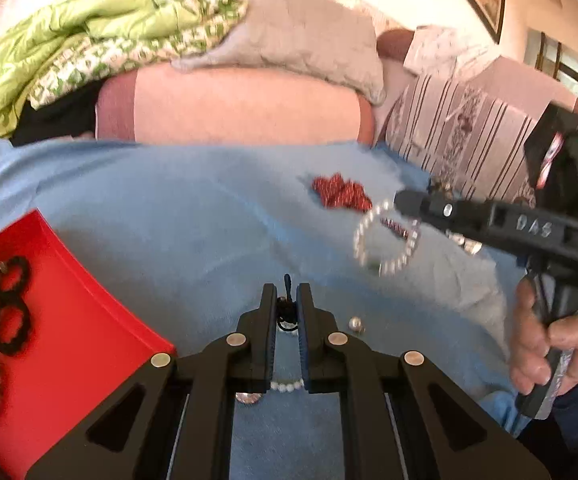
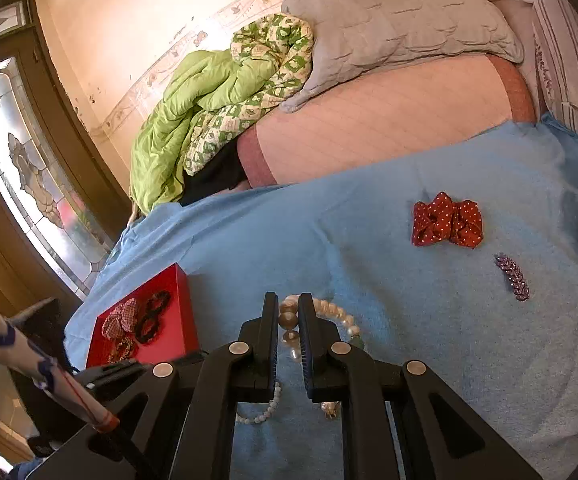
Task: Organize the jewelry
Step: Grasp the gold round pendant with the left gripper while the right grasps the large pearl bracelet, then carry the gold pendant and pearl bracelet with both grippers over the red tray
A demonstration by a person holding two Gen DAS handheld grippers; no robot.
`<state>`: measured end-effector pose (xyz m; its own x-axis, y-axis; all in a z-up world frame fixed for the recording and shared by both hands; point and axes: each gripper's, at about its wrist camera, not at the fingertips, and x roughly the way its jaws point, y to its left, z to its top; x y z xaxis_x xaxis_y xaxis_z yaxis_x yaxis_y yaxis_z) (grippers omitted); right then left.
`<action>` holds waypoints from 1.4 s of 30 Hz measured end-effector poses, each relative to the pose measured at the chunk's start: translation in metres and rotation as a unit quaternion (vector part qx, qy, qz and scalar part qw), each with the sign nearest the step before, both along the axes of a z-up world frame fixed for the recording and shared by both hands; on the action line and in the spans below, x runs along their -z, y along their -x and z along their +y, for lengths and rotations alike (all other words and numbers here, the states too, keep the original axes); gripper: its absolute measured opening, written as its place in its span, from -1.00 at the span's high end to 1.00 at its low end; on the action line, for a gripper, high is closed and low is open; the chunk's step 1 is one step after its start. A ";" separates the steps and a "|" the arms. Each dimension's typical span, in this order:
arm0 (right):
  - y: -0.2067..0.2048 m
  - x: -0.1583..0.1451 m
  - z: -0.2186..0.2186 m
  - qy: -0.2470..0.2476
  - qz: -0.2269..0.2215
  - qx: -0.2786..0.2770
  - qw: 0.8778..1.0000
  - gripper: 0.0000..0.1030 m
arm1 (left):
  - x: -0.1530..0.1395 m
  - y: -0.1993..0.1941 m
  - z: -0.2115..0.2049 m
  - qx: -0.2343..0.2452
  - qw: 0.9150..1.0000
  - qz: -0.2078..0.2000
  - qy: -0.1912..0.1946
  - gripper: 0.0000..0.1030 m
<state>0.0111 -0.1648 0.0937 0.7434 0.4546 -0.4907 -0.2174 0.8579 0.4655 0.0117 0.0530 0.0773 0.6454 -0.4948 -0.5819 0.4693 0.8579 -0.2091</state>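
Pearls (image 2: 339,312) sit pinched in the right gripper (image 2: 288,322) at lower centre, the left gripper (image 1: 287,312) nips a dark earring (image 1: 287,312) – mid-transfer, I judge – next: the red tray (image 2: 183,312), lower left.

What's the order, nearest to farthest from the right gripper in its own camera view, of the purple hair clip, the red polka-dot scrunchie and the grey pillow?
From the right gripper:
1. Purple hair clip, right, on the blue blanket.
2. Red polka-dot scrunchie, farther up and right.
3. Grey pillow, at the far back.
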 end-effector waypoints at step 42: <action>-0.003 0.003 0.070 0.008 0.005 -0.061 0.998 0.79 | -0.006 0.008 0.062 -0.077 0.997 -0.001 -0.014 0.82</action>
<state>0.0145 -0.0947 0.0906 0.6780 0.5334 -0.5057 -0.3167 0.8329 0.4539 0.0033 0.1145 0.0832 0.7130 -0.3736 -0.5934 0.3325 0.9252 -0.1830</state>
